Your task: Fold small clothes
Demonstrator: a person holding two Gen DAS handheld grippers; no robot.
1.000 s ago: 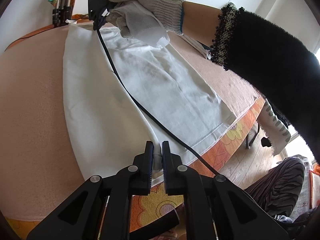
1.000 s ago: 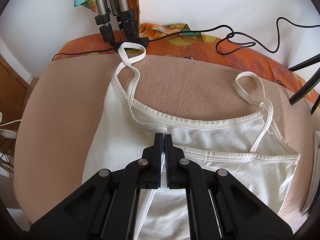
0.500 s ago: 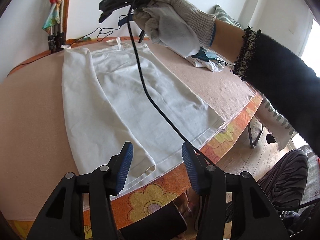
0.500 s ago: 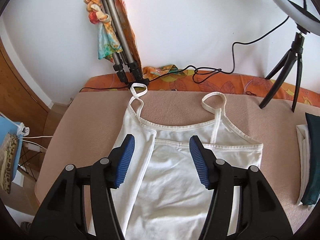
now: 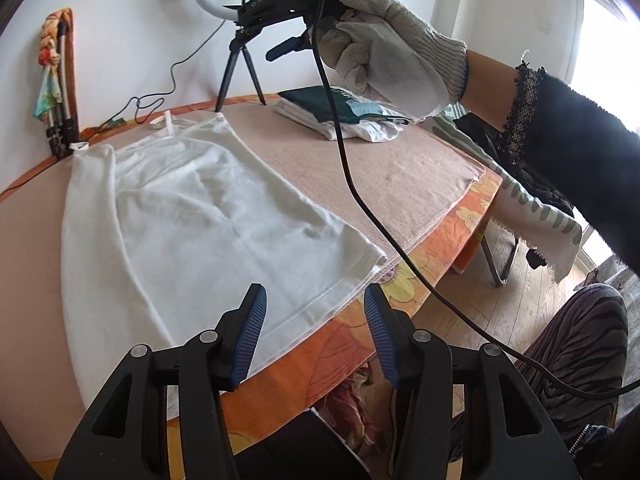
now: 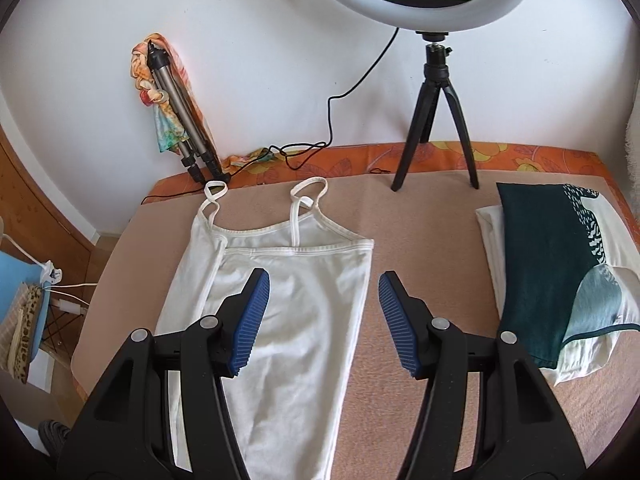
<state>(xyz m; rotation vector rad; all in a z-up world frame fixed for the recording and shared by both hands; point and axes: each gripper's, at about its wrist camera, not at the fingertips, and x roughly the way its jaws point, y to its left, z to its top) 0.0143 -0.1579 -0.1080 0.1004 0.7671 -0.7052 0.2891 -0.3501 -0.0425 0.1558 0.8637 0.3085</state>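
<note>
A white strappy camisole (image 6: 288, 320) lies flat on the beige cloth-covered table, straps toward the wall, its left side folded inward over the body. It also shows in the left wrist view (image 5: 192, 220), hem near the table's front edge. My left gripper (image 5: 314, 312) is open and empty, lifted above the hem. My right gripper (image 6: 324, 296) is open and empty, raised above the camisole's middle. The gloved hand holding the right gripper shows high in the left wrist view (image 5: 384, 56).
A stack of folded clothes (image 6: 560, 272) with a dark green piece on top lies at the right. A ring light on a black tripod (image 6: 436, 120) stands at the back. A folded tripod (image 6: 180, 120) leans on the wall. A black cable (image 5: 360, 200) hangs across.
Both grippers were shut on the camisole's folded edge a second ago. Both have let go, opened, and lifted up and back. The left side stays folded inward.
</note>
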